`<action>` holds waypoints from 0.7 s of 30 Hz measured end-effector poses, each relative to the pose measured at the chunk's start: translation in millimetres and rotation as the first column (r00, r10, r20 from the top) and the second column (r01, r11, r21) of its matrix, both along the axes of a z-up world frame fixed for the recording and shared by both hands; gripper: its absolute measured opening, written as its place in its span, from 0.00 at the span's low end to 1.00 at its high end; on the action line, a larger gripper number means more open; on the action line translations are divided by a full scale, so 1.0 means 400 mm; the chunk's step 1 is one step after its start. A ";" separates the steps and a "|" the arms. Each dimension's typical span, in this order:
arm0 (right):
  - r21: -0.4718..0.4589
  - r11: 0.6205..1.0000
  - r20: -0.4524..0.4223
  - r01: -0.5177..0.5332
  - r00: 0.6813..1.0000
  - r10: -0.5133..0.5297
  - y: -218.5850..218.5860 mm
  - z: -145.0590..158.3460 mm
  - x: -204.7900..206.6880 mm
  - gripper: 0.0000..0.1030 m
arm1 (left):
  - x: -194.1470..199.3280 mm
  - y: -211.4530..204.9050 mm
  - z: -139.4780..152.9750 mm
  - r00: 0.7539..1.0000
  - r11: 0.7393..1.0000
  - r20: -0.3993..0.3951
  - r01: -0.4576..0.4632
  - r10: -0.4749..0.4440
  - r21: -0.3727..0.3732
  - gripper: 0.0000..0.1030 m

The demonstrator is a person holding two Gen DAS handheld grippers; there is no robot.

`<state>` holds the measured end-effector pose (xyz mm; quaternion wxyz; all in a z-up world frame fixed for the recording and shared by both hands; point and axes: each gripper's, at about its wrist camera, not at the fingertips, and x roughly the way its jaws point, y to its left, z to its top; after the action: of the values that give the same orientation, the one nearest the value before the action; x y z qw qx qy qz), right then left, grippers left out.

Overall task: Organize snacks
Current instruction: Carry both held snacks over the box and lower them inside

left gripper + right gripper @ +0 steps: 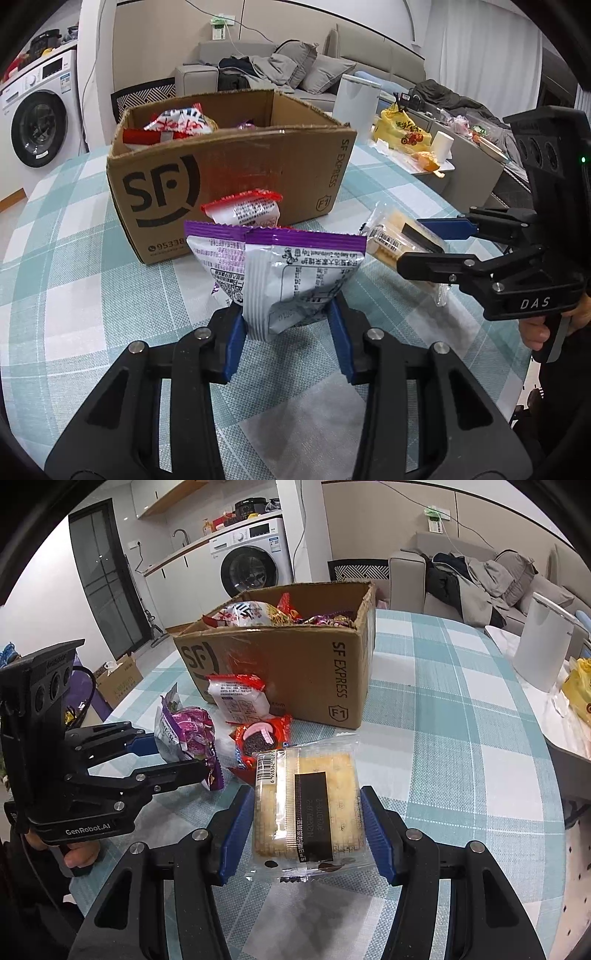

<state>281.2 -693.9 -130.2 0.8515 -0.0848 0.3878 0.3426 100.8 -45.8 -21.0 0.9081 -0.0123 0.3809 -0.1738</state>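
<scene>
A brown SF Express cardboard box (229, 173) (314, 672) stands open on the table, holding several snack packets. My left gripper (288, 332) is shut on a purple-topped silver snack packet (295, 280), seen as a purple packet (188, 734) in the right wrist view. A second purple-topped packet (214, 254) sits just behind it. My right gripper (310, 830) is shut on a clear-wrapped yellow cracker pack (310, 805) (399, 236). A red-and-white packet (243, 210) (240, 698) and a red cookie packet (262, 738) lie in front of the box.
The table has a teal and white checked cloth (443, 709). A white cylinder (356, 107) (543, 653), a yellow bag (402, 133) and a white cup (441, 146) stand on a side surface at the right. A sofa and a washing machine (37, 122) are behind.
</scene>
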 end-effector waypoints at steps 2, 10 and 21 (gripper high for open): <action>0.016 1.000 0.006 -0.001 1.000 0.001 0.000 0.008 -0.003 0.57 | -0.006 0.005 0.010 1.000 1.000 0.007 -0.004 0.004 -0.003 0.37; 0.074 0.997 0.039 -0.004 0.999 0.002 0.004 0.035 -0.009 0.57 | -0.025 0.037 0.053 0.999 1.000 0.035 -0.023 0.024 -0.016 0.37; 0.160 0.987 0.100 -0.005 0.995 -0.011 0.008 0.099 -0.011 0.57 | -0.041 0.084 0.133 0.994 0.997 0.085 -0.069 0.071 -0.025 0.37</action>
<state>276.8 -690.7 -90.6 0.8746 -0.0328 0.3159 0.3664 84.2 -12.0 32.1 0.9289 -0.0281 0.3390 -0.1462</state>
